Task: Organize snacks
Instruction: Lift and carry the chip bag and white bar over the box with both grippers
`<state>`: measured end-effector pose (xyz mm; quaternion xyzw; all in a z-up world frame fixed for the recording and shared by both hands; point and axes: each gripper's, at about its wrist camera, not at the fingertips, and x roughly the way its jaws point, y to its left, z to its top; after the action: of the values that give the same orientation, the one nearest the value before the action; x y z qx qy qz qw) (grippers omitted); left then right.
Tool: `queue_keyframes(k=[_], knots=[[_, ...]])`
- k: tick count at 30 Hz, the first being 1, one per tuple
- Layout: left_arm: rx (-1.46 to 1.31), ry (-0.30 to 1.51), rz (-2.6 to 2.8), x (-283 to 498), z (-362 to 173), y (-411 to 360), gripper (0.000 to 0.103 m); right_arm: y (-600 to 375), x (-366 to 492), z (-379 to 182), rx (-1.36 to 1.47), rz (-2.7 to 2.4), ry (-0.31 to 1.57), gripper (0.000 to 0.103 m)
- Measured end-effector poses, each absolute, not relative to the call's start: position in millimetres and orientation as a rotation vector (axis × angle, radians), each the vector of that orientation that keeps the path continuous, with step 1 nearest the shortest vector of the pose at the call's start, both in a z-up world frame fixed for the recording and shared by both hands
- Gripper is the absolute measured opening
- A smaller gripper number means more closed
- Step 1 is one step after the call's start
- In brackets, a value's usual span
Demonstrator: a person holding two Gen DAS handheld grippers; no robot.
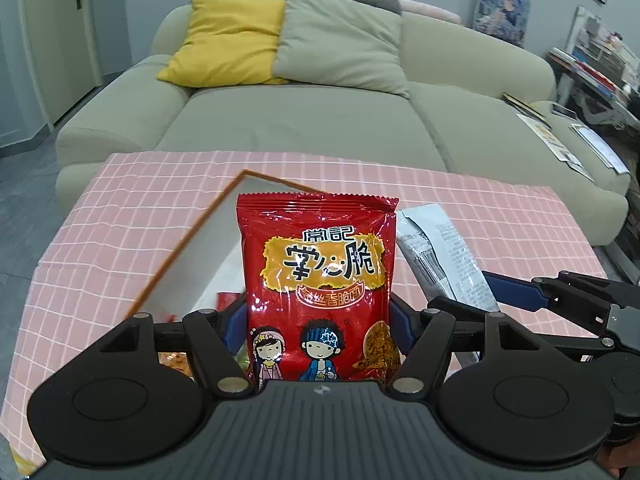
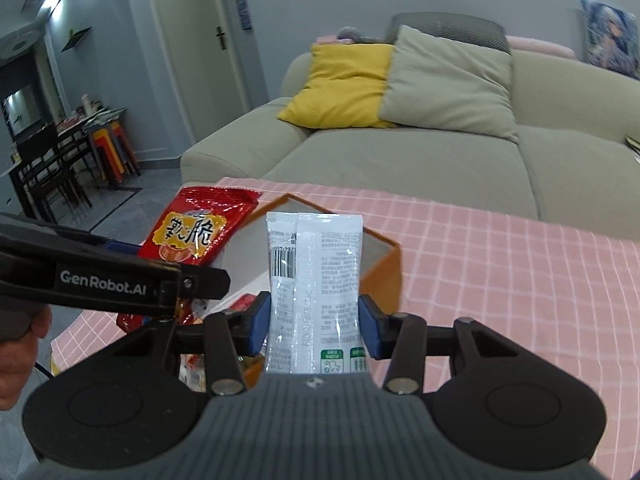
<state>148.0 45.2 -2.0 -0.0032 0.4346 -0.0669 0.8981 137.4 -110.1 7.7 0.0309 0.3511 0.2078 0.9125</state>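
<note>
The left gripper (image 1: 318, 320) clamps a glossy red foil snack bag (image 1: 318, 276) upright, above the orange-rimmed box (image 1: 188, 240) at its ten o'clock. At three o'clock, the right gripper (image 2: 314, 328) pinches a crinkly white rectangular sachet (image 2: 316, 280) over the pink checked cloth (image 2: 500, 248).

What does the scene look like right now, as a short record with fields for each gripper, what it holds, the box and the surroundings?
left gripper: jaws shut on the red snack bag, held upright
right gripper: jaws shut on the white snack packet, printed back and barcode facing the camera
box: orange-edged, open, on the table under both packs; more snacks lie inside
table cover: pink checked cloth
background: beige sofa with a yellow cushion and a grey cushion
</note>
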Motion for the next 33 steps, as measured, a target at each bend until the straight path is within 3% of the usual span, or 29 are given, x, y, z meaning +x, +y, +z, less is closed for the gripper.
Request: queue_keyframes(k=[19, 33], knots=[[0.026, 1.125, -0.075, 209, -71, 87, 0.078, -32, 256, -49, -0.287, 0.488, 0.793, 0.044], [0.15, 1.251, -0.102, 237, -108, 80, 0.078, -7, 290, -97, -0.479, 0.572, 0.877, 0.044]])
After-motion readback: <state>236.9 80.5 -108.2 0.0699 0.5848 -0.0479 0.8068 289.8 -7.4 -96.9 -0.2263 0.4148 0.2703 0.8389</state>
